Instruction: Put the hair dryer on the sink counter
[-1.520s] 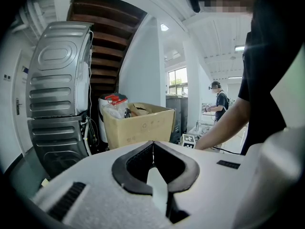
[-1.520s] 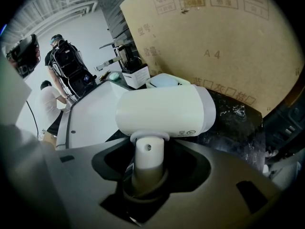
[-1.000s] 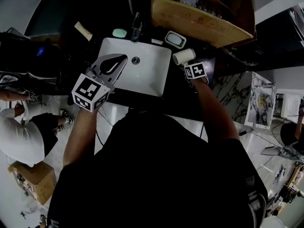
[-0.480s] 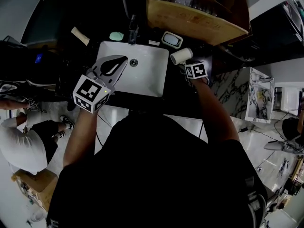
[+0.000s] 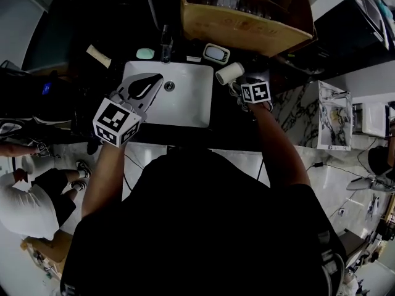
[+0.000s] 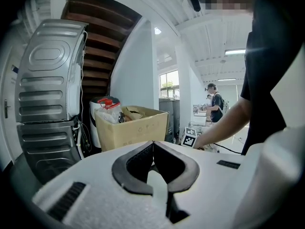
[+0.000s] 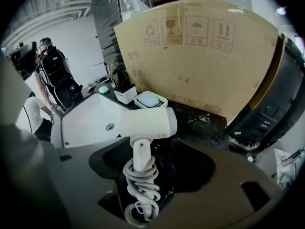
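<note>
Right gripper (image 7: 147, 166) pinches the hair dryer (image 7: 143, 120) by its handle; the barrel lies left to right beside the sink (image 7: 86, 123). Left gripper (image 6: 153, 144) is pressed together.

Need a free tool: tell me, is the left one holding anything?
No: the left tool is shut, with nothing between its jaws.

Side of the cardboard box (image 7: 205, 61): four printed handling symbols along the top edge, including recycling, umbrella and upward arrows, with "A4" below; other print illegible.
</note>
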`<state>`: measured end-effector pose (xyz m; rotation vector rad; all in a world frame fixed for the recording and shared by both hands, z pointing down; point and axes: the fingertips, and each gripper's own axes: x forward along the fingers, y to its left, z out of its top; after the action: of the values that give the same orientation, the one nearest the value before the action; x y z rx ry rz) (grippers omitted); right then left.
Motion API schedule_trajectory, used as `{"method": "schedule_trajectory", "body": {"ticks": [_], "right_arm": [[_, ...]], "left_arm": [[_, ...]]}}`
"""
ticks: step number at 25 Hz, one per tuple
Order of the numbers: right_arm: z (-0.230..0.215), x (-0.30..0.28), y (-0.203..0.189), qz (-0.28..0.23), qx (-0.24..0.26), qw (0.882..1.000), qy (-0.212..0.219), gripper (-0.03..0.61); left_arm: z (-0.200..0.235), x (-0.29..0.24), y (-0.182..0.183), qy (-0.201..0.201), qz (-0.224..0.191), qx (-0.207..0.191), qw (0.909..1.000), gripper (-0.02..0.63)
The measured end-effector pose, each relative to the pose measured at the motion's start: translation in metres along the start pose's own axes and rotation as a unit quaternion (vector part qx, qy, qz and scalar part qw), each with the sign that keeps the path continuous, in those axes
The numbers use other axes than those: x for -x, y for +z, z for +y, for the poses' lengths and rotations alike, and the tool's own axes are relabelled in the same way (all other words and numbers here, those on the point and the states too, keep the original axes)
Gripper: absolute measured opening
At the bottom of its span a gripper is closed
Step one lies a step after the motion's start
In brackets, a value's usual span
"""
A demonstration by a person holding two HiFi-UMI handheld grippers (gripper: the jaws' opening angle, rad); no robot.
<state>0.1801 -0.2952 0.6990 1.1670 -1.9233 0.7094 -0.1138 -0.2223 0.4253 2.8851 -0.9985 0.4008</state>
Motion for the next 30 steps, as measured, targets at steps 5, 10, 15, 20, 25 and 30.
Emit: {"method": "schedule_trajectory", "body": {"ticks": [5, 10, 15, 20, 25, 30], "right_arm": [[-0.002, 0.019, 0.005, -0.020, -0.005, 1.000, -0.015, 0.273], [0.001, 0.044, 0.020, -0.060, -0.004, 0.998, -0.026, 0.272], [-0.005, 0.068, 0.023, -0.085, -0.007, 0.995, -0.047, 0.272], [-0.003, 0.093, 0.021, -0.103, -0.019, 0.992, -0.074, 0.266], [-0.006, 0.122, 0.022, -0.131, -0.028, 0.986, -0.103, 0.229], [-0.013, 0.158, 0.026, -0.168, -0.032, 0.975, -0.142, 0.198]], "left_arm": [[0.001, 0.001, 0.000, -0.011, -0.003, -0.004, 0.9999, 0.017], [-0.001, 0.001, 0.003, -0.026, -0.007, -0.012, 0.9996, 0.015], [-0.004, -0.002, 0.011, -0.045, -0.012, -0.023, 0.9986, 0.015], [-0.005, -0.003, 0.012, -0.064, -0.018, -0.031, 0.9973, 0.015], [-0.006, -0.004, 0.018, -0.080, -0.020, -0.037, 0.9959, 0.015], [-0.009, -0.006, 0.023, -0.090, -0.025, -0.040, 0.9948, 0.015]]}}
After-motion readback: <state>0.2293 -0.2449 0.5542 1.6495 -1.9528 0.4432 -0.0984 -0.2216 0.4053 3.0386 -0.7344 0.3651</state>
